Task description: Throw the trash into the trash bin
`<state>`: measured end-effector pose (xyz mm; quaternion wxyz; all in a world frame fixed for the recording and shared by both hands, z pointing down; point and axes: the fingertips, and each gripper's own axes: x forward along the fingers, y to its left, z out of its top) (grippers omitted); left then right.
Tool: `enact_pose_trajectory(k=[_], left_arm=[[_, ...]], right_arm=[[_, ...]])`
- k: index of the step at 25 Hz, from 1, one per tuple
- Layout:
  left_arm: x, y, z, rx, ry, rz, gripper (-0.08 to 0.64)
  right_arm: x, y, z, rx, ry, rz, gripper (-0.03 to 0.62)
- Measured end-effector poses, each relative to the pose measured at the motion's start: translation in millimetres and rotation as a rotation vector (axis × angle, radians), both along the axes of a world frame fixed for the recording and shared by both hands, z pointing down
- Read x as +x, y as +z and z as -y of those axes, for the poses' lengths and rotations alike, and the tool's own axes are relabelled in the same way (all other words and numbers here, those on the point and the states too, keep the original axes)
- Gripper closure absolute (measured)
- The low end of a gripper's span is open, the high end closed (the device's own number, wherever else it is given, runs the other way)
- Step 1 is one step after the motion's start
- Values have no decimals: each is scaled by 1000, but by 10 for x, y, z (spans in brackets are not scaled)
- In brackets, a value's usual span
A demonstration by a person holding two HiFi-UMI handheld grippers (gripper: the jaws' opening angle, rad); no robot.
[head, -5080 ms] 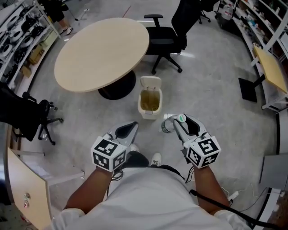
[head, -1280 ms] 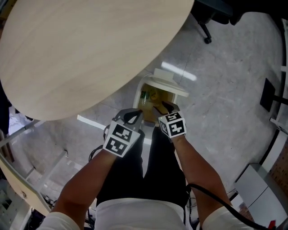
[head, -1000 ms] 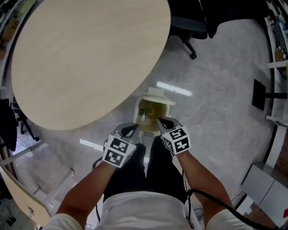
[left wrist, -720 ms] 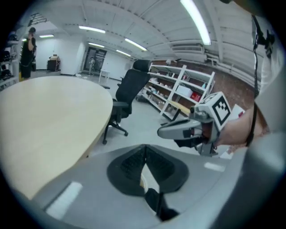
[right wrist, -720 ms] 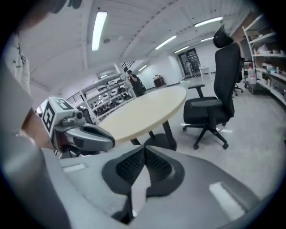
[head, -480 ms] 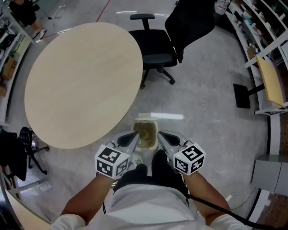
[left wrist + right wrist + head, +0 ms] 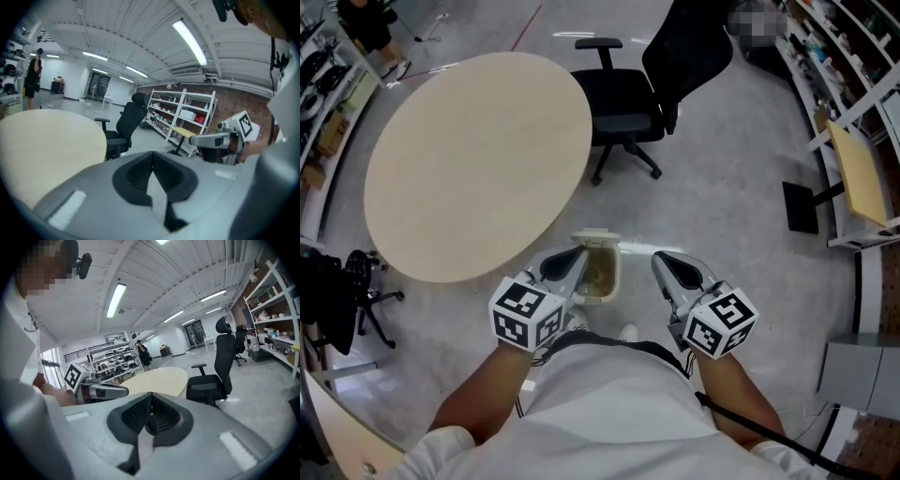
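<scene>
Between my two fingertip pairs, lower down on floor: trash bin (image 7: 602,277), lid open, yellowish liner showing; I can't make out trash inside. Left gripper (image 7: 574,259) overlaps bin's left rim in head view, jaws pressed together, nothing between them. Right gripper (image 7: 662,262) just right of bin, apart from it, jaws likewise closed, empty. Beyond left fingertips: round table (image 7: 478,159). Ahead of both, past bin: black office chair (image 7: 628,103). Well right of right fingertips: shelving (image 7: 853,112).
</scene>
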<state>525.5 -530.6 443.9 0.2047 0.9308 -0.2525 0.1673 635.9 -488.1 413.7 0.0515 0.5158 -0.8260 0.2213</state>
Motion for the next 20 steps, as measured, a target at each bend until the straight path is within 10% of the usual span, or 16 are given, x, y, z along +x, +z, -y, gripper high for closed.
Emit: enact_pose_trajectory(k=[20], left_arm=[[77, -560, -560, 136, -71, 0, 552]], right_arm=[[204, -357, -574, 112, -65, 5, 591]])
